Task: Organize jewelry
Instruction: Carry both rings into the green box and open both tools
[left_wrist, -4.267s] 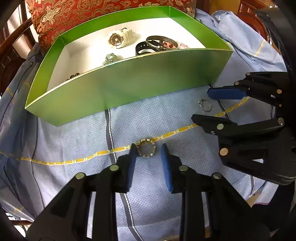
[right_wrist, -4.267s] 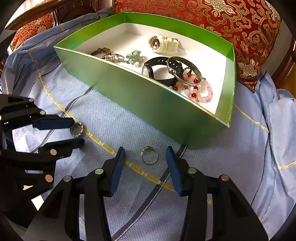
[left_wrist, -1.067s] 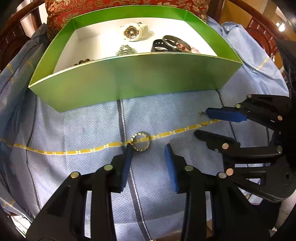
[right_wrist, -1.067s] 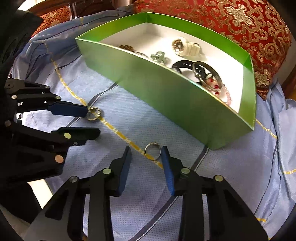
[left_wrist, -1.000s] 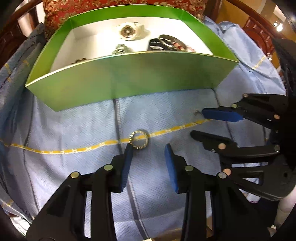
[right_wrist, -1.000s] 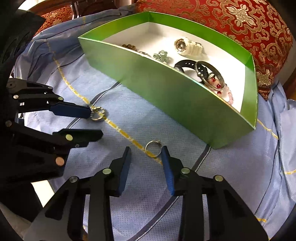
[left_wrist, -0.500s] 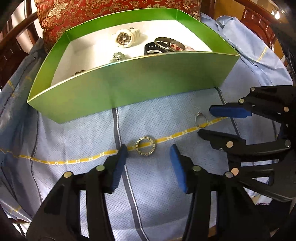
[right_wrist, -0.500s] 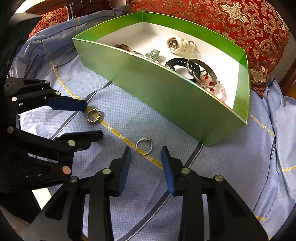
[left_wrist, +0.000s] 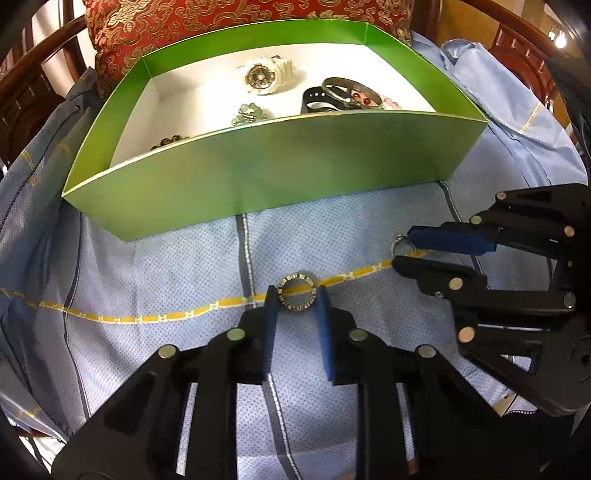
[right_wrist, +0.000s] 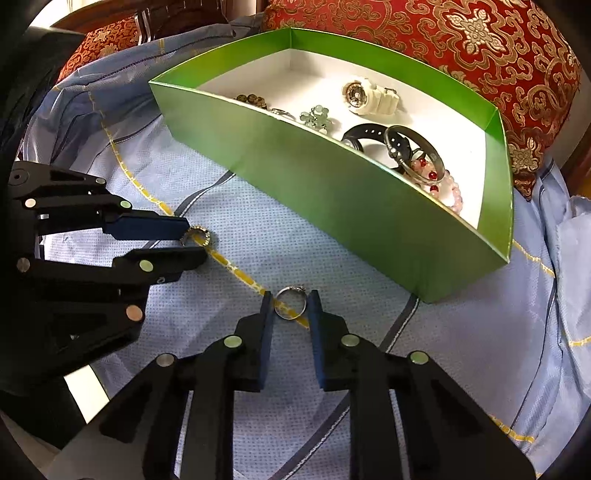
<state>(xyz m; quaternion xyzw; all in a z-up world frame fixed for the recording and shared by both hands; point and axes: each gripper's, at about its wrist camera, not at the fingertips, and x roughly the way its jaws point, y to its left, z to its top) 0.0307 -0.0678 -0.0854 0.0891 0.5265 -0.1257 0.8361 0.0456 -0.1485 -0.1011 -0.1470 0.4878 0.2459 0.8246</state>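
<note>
A gold band ring (left_wrist: 297, 291) lies on the blue cloth, between the tips of my left gripper (left_wrist: 295, 295), whose blue pads sit against both its sides. It also shows in the right wrist view (right_wrist: 197, 235). A thin silver ring (right_wrist: 290, 303) lies between the tips of my right gripper (right_wrist: 290, 301), pads touching its sides; in the left wrist view only its edge (left_wrist: 400, 244) shows. The green box (left_wrist: 258, 181) with a white floor holds a white watch (left_wrist: 263, 75), bracelets (right_wrist: 417, 155) and a green charm (left_wrist: 249, 114).
A red and gold cushion (right_wrist: 480, 40) stands behind the box. Dark wooden chair arms (left_wrist: 22, 107) flank the blue cloth (left_wrist: 155, 266), which hangs over the front edge. A fold of cloth (left_wrist: 498, 85) lies at the right of the box.
Both grippers have moved forward and narrowed: half a second ago the rings lay ahead of open jaws, now each ring sits between the pads.
</note>
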